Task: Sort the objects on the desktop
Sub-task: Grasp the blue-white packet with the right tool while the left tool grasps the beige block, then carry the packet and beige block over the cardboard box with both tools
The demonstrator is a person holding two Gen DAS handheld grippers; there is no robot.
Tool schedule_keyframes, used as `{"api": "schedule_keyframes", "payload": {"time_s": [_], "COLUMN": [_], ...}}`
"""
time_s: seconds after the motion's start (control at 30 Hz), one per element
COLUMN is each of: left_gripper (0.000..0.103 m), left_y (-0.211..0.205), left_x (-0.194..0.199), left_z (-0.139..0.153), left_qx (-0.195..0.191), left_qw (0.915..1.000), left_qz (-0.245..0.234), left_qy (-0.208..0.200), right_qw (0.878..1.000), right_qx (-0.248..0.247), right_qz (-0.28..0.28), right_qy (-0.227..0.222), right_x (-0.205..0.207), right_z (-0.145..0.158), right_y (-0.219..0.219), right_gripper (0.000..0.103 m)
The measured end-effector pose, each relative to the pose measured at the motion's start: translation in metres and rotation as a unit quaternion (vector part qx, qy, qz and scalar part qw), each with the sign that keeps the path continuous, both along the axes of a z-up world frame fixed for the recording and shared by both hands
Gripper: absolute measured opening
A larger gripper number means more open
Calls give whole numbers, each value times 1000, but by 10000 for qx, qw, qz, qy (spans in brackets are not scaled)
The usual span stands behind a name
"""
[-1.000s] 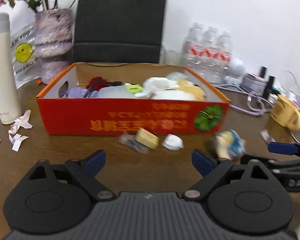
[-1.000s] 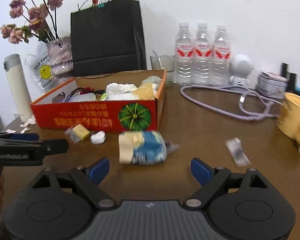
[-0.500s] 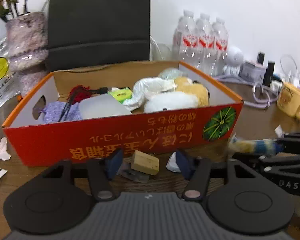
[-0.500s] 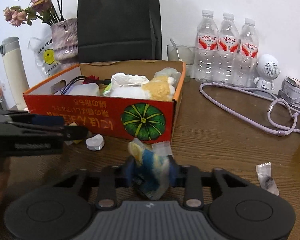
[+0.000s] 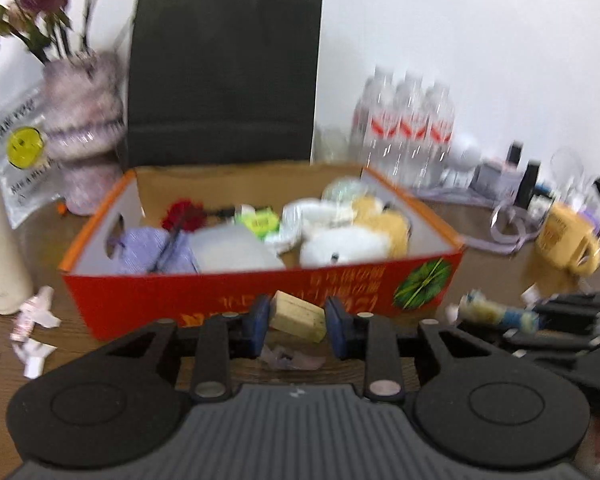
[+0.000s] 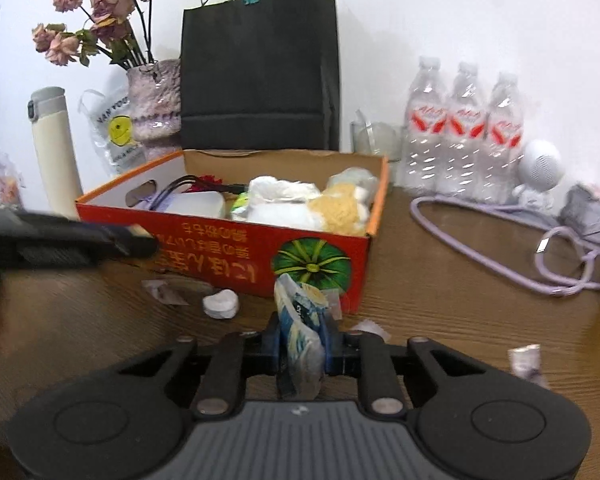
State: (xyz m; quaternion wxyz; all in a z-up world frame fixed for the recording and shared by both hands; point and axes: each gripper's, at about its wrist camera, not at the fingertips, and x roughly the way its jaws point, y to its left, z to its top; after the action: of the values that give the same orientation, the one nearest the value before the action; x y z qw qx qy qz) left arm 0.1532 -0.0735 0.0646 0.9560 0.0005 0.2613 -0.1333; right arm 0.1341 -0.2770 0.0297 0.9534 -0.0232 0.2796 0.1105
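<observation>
Tan block (image 5: 298, 316), tilted; crumpled blue-and-yellow packet (image 6: 300, 334), upright.

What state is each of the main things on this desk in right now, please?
Left gripper: jaws closing, tan block between them.
Tan block: tilted, off the table.
Right gripper: shut on the blue-and-white packet.
Blue-and-white packet: squeezed, standing upright between the pads.
Red box: open-topped, nearly full.
White cap: lying loose on the table.

A tan block (image 5: 298, 315) sits tilted before the red box (image 5: 228, 292). A crumpled blue-and-white wrapper (image 6: 300, 334) stands upright. The box is full.
</observation>
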Motion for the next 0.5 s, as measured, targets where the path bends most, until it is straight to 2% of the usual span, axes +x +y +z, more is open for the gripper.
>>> {"api": "schedule_keyframes", "payload": {"time_s": [0.03,0.1,0.17,0.2,0.23,0.27,0.37,0.4,0.47,0.5], "left_gripper": [31,31,31,31,31,31,31,31,31,31], "left_y": [4,13,21,26,31,34,40,42,45,46], "left_x": [-8,-27,-44,-52,-61,-67,-85,-90,-100,-103], "left_z": [7,19,24,25,25,24,15,11,5,1], "left_qx": [-70,-218,-358,-444,-527,-578,-576,-550,-567,-603], "left_qw": [10000,9997,9992,9989,9985,9983,9981,9981,9978,9974], "left_qz": [10,35,74,90,107,108,171,195,220,226], "left_qy": [-53,-141,-154,-123,-68,-8,157,194,273,323], "right_qw": [10000,9995,9993,9990,9987,9985,9980,9981,9982,9986], "right_qx": [-80,-157,-17,-7,-12,1,20,27,136,179], "right_qz": [-34,-274,-380,-433,-471,-472,-430,-441,-373,-296], "right_qy": [-20,-13,51,99,206,292,470,436,440,404], "right_x": [-2,-3,1,3,6,7,5,0,-9,-15], "right_z": [0,-1,-3,-6,-9,-12,-22,-23,-22,-23], "right_y": [-2,-13,-23,-24,-24,-23,-18,-18,-16,-14], "right_gripper": [35,36,36,40,51,54,54,52,30,15]}}
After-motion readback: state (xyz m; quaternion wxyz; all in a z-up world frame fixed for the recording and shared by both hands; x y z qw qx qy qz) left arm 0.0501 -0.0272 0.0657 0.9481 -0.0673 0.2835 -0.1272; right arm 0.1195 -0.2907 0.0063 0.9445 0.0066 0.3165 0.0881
